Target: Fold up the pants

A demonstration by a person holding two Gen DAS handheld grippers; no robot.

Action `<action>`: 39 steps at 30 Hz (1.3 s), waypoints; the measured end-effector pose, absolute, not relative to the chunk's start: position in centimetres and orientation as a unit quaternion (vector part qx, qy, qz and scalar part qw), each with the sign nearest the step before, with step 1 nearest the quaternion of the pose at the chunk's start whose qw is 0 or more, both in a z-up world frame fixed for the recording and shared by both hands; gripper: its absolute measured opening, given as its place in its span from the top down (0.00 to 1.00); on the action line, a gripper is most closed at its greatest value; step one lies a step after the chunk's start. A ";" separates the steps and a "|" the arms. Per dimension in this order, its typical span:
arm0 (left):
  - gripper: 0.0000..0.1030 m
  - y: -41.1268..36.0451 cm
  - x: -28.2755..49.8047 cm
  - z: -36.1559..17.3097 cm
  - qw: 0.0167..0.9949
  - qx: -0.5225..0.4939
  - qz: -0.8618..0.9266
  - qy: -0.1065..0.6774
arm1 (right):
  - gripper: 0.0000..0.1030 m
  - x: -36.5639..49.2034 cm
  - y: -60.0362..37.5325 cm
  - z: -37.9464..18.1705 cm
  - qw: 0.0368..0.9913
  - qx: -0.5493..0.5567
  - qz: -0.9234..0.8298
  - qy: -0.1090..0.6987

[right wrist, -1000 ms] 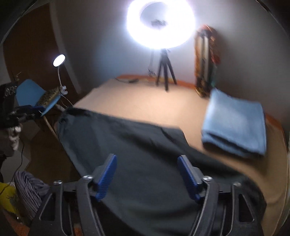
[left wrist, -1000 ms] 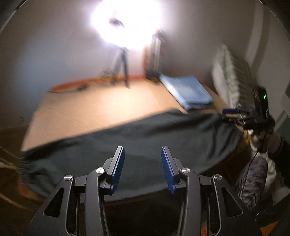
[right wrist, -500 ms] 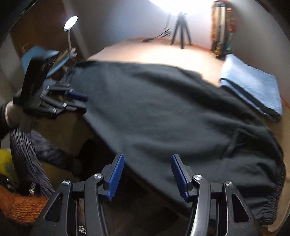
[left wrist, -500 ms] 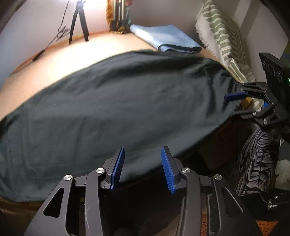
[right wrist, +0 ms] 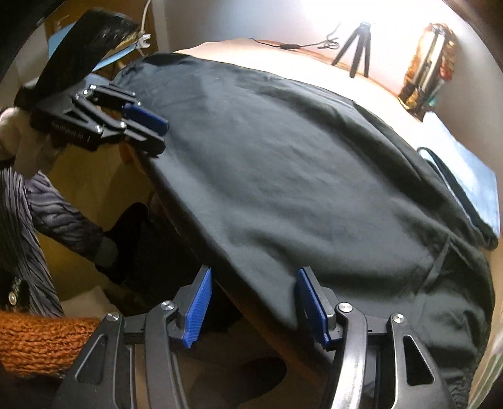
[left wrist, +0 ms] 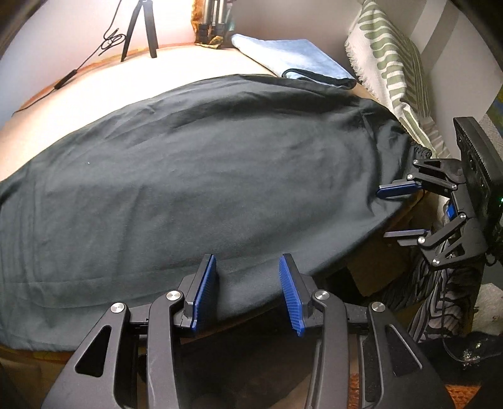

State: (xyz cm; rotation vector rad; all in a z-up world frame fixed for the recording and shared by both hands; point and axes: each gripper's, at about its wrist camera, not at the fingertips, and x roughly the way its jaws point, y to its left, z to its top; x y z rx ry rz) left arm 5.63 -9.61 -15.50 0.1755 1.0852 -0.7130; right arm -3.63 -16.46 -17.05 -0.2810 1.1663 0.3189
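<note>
tabletop (left wrist: 94,81) bears dark pants (left wrist: 195,176); left hand-held gripper (left wrist: 248,291) and right hand-held gripper (right wrist: 253,306) gape, empty.

Counted: one pair of dark pants (left wrist: 195,176) spread mid-frame, one folded blue towel (left wrist: 292,56) at upper right, one tripod (left wrist: 140,30) at top left, one striped cloth (left wrist: 396,66) at right, two grippers, left gripper (left wrist: 248,289) and right gripper (right wrist: 251,308).

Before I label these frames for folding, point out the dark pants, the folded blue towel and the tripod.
dark pants (left wrist: 195,176), left wrist view, middle of the cloth
folded blue towel (left wrist: 295,59), left wrist view, top face
tripod (right wrist: 356,53), right wrist view, legs
</note>
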 end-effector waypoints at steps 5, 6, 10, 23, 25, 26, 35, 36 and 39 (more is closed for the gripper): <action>0.61 -9.1 5.8 -15.2 0.795 0.078 -0.331 0.503 | 0.44 -3.6 -15.6 -17.4 0.812 -0.164 0.147 0.540; 0.61 -9.0 5.9 -15.1 0.796 0.076 -0.330 0.502 | 0.44 -3.6 -15.6 -17.4 0.812 -0.167 0.148 0.540; 0.61 -8.1 6.0 -14.7 0.801 0.069 -0.325 0.498 | 0.55 -3.7 -15.3 -17.5 0.806 -0.164 0.159 0.546; 0.58 1.0 8.3 -13.4 0.840 -0.021 -0.231 0.490 | 0.71 -1.9 -17.6 -16.6 0.812 -0.078 0.172 0.552; 0.58 4.9 9.3 -13.1 0.851 -0.063 -0.190 0.486 | 0.62 -1.6 -17.4 -16.4 0.811 -0.073 0.179 0.551; 0.58 7.1 9.7 -13.0 0.854 -0.090 -0.166 0.485 | 0.60 -1.4 -17.3 -16.3 0.812 -0.070 0.180 0.550; 0.58 23.3 11.6 -11.2 0.879 -0.167 -0.001 0.447 | 0.51 0.9 -16.5 -15.4 0.815 -0.029 0.192 0.546; 0.58 24.5 11.9 -11.2 0.879 -0.171 0.007 0.446 | 0.50 1.3 -16.3 -15.1 0.816 -0.025 0.193 0.545; 0.58 27.1 12.8 -11.8 0.876 -0.176 0.019 0.449 | 0.47 2.2 -15.2 -14.5 0.819 -0.023 0.191 0.541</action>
